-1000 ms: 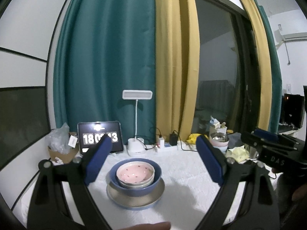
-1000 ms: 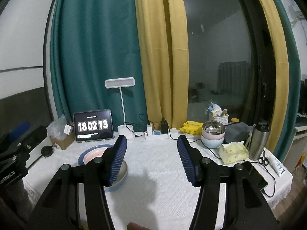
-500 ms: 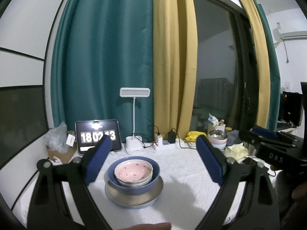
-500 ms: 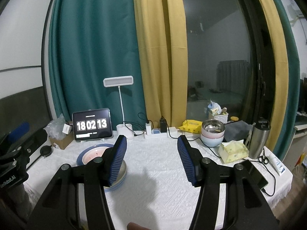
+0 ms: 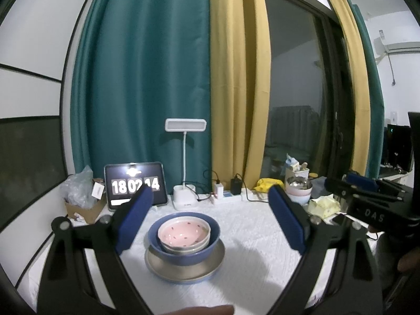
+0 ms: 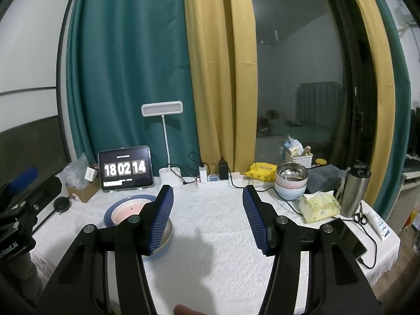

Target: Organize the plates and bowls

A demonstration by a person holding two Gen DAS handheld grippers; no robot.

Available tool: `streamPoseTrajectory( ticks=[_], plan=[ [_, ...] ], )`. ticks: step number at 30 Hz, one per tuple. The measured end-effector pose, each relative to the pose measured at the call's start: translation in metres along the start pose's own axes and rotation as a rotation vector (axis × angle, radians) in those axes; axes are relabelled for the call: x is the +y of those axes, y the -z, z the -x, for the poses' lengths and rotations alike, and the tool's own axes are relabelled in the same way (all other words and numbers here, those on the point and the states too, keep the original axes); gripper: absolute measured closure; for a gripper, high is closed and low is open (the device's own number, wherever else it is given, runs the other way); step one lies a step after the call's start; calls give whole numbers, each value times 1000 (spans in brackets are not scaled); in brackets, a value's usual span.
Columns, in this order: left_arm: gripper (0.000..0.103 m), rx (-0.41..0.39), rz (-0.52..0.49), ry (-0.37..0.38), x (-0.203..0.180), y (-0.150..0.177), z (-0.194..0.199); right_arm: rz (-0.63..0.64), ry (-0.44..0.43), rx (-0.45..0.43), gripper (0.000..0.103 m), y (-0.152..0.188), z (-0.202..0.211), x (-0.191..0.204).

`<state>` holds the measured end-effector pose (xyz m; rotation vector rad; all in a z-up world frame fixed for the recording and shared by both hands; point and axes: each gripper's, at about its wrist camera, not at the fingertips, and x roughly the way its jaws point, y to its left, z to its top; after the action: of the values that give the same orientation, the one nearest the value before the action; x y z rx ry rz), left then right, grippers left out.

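Blue-padded left gripper (image 5: 210, 218) is the nearer tool: the nested stack sits dead ahead at 12 o'clock, framed between its wide-apart fingers.

Both grippers hover empty above the white tablecloth (image 6: 218, 239); the right gripper (image 6: 208, 219), jaws also spread, has the stack at its 10 o'clock. The pink speckled bowl (image 5: 183, 233) nests in the blue bowl (image 5: 183, 246) on a grey plate (image 5: 185, 269). Farther off, stacked bowls (image 6: 290, 183) wait at 1 o'clock.

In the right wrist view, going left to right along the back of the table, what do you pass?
Plastic bag → tablet clock → desk lamp → power strip → yellow packet → stacked bowls → steel tumbler.
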<state>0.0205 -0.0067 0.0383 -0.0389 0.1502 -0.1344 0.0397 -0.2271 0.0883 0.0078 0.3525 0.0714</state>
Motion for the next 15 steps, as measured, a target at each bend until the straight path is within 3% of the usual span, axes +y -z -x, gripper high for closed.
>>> streamPoseTrajectory(
  ticks=[15],
  plan=[
    [12,0,-3,6,-1,3,1,0,-1,1,45,1,0,0]
  ],
)
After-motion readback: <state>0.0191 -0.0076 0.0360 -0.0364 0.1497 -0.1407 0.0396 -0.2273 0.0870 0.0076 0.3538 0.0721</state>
